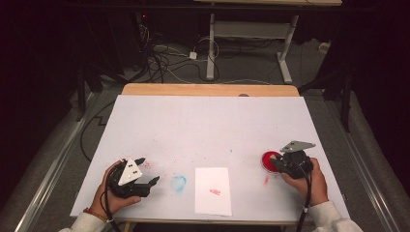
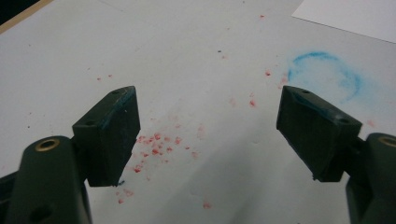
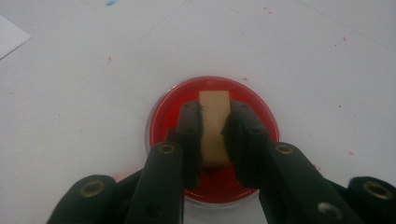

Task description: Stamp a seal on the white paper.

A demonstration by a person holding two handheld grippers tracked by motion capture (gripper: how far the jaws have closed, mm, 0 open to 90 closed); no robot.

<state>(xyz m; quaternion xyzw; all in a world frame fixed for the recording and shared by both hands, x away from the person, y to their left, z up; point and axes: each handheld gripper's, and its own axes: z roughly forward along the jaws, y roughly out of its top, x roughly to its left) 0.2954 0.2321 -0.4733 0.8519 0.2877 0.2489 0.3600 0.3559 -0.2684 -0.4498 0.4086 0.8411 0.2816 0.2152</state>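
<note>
A round red ink pad (image 3: 167, 119) in a clear dish lies at the right of the white table sheet (image 1: 208, 125). My right gripper (image 3: 214, 122) is shut on a tan wooden stamp block (image 3: 214, 109) that stands over the red pad; in the high view the right gripper (image 1: 279, 162) covers part of the red pad (image 1: 267, 158). My left gripper (image 1: 145, 170) rests at the near left with its jaws wide apart; the left gripper (image 2: 208, 133) holds nothing, with red ink specks (image 2: 156, 144) on the sheet below. A white paper (image 1: 213, 191) with a small red stamp mark (image 1: 215, 192) lies near the front edge.
A smudged blue ring (image 1: 178, 183) marks the sheet between the left gripper and the paper, and the blue ring (image 2: 327, 74) is ahead of the left jaws. A red smear (image 1: 266, 180) lies near the pad. The table's wooden far edge (image 1: 210, 89) borders a dark floor with cables.
</note>
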